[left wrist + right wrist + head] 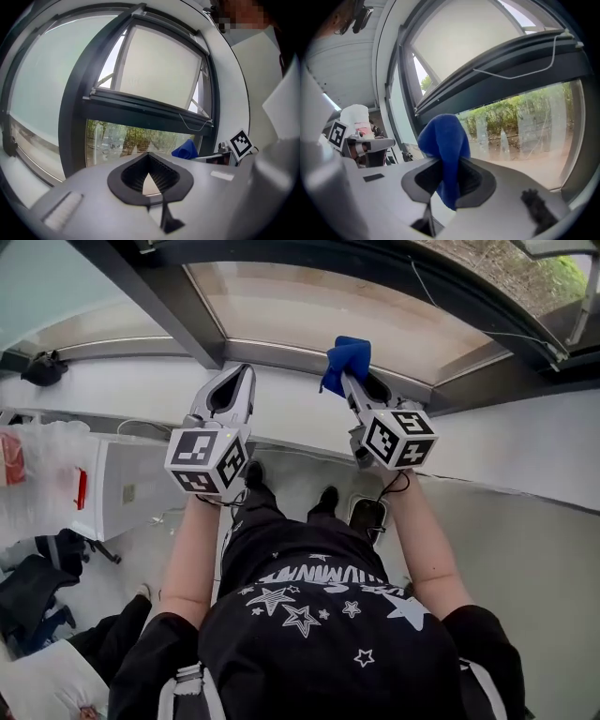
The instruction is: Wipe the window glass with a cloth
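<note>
The cloth point(346, 360) is a deep blue, soft and crumpled; one bunched end stands up above the right tongs point(352, 381) and a narrower tail hangs down between the two jaws, which are clenched on it. It is held up in front of the lower edge of the window glass point(319, 315), close to the dark window frame point(155, 292); whether the fabric actually touches the pane cannot be told. Through the glass the right gripper view shows green trees point(520, 117) and pale ground outside, somewhat smeared by the pane. A second, larger pane above is tilted outward, with a thin cord point(525, 65) draped along its dark lower bar. Below the window runs a white wall point(525, 442) and, lower, a pale floor point(506, 549). At the left of the head view lies a translucent plastic bag point(42, 474) with something red inside, and dark clothing is heaped near it. The person stands facing the window in a black shirt point(319, 615) printed with white stars, black shoes point(254, 474) just visible on the floor, both bare forearms stretched forward. The left tongs point(236, 381) are raised beside the right ones, well apart from the cloth, their tips closed together with nothing between them. Both sets of tongs point toward the window.
</note>
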`<state>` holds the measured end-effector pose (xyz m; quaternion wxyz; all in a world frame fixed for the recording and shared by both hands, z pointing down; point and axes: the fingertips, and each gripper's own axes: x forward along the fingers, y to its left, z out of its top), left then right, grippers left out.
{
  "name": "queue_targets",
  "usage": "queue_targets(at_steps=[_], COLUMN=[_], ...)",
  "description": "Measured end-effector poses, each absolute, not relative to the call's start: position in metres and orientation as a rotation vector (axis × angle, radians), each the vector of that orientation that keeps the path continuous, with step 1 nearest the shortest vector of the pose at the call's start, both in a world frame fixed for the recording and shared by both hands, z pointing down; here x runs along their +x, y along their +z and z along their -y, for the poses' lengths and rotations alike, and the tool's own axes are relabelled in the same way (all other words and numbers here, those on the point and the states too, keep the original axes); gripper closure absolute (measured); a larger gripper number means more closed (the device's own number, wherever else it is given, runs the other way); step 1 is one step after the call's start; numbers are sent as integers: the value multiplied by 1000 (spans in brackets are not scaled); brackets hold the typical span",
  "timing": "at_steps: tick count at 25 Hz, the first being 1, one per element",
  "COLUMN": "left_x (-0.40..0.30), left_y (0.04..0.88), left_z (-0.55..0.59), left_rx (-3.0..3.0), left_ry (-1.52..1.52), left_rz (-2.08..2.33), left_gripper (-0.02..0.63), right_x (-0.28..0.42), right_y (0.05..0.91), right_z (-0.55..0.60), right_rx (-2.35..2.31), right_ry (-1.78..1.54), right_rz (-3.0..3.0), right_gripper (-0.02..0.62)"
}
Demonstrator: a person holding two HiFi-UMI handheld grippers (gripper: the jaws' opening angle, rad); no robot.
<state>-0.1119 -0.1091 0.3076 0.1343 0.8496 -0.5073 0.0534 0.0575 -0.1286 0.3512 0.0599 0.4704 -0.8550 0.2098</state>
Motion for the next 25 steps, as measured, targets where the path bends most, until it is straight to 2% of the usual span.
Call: queue_targets(at_steps=[14,20,25], left_x=[-281,-326,-334], left_y=[342,341,347], left_z=[205,231,244], left_rx=[2441,2438,2458], left_ry=[165,119,105], left_rz=[1503,1542,1493], left_gripper=[598,598,598], right_x=[-147,-209,-240], right_y=[373,384,396], right_z=[246,295,326], right_rx=[1259,1223,1237], right_ry=[502,460,443], right_rz=[2598,2631,2634], right_gripper=[522,523,523])
